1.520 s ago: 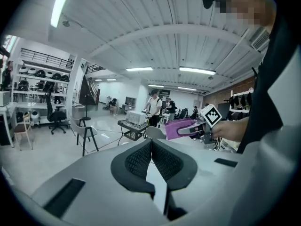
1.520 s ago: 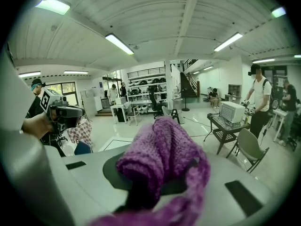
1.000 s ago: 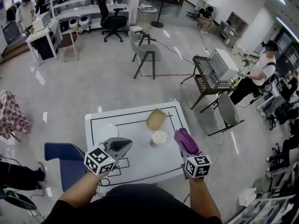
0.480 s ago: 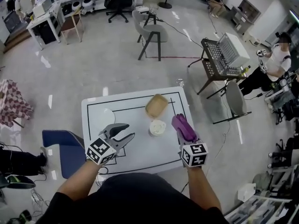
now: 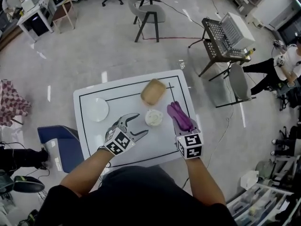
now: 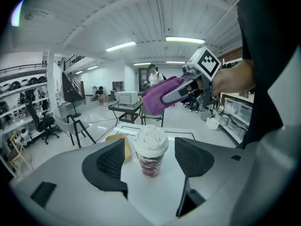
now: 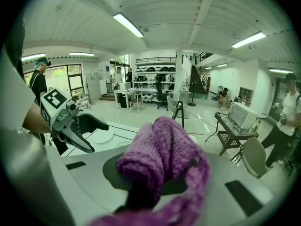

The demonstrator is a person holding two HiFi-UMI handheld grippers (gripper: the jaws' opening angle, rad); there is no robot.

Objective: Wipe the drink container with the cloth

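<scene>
- Pale glossy floor runs all round this big workshop, with a grey chair (image 5: 150, 11) and a wire cart (image 5: 225, 34) carrying a white box standing well beyond the table.
- Nearer me, a white table (image 5: 123, 108) with a black line drawn round its top stands in front of the person; a blue seat (image 5: 56, 142) sits just beside its left edge.
- On the far side of the table lies a tan bowl-like thing (image 5: 153, 92); I cannot tell what it is made of.
- Over to the left rests a white plate (image 5: 97, 109), well apart from everything else.
- The drink cup (image 5: 154, 117) with its white lid stands upright near the middle, just this side of the tan thing.
- The left gripper (image 5: 141, 124) hovers low beside the cup, its jaws opening wide; the cup stands just ahead of the gap between them, and neither pad touches it.
- The right gripper (image 5: 178, 119) hangs just to the right of the cup, its jaws clamped on a bunched purple knitted cloth (image 5: 175, 112), which is not touching the cup.
</scene>
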